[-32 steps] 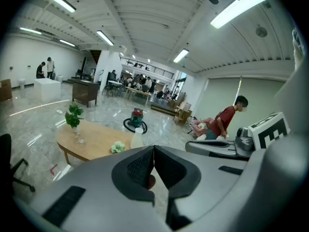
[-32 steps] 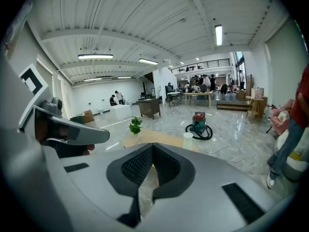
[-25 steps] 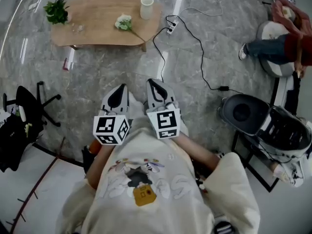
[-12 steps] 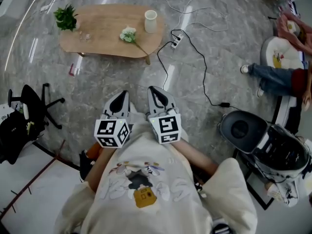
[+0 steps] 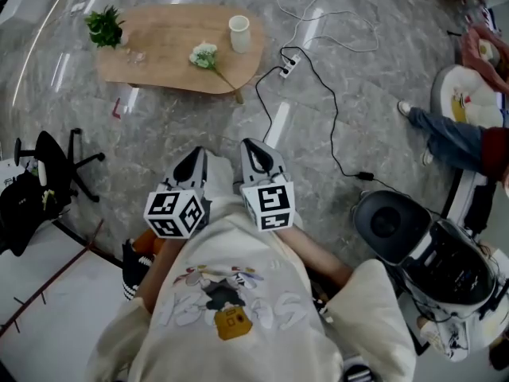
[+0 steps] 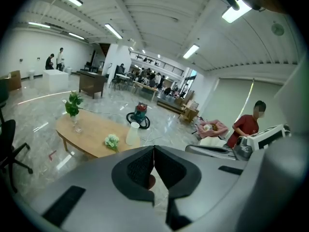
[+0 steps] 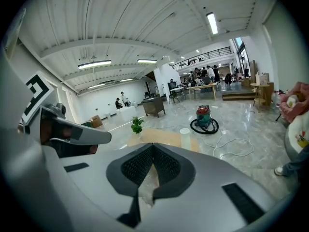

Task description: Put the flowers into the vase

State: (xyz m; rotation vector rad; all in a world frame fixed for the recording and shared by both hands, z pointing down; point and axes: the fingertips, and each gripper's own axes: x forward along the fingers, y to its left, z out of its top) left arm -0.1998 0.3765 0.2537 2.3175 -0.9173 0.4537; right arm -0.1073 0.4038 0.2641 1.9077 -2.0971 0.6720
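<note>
The flowers point(image 5: 203, 55) lie flat on the wooden worktop point(image 5: 163, 62), near the upright white vase point(image 5: 238, 33) but not touching it. Well apart from them, across the marble floor point(image 5: 199, 122), the left tongs point(image 5: 194, 154) and right tongs point(image 5: 253, 146) point towards the worktop side by side, both closed tight and empty.

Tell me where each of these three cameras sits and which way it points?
Head view: on the person's head, looking steeply down at grey marble floor and an oval wooden table; shows their cream sweatshirt, left tool and right tool.
Left gripper view: on the left tool, looking along shut jaws toward the table's white flower bunch and white cylindrical vase.
Right gripper view: on the right tool, facing likewise; left tool's marker cube at left.
Shared: table, vase and green leafy plant appear in all.
</note>
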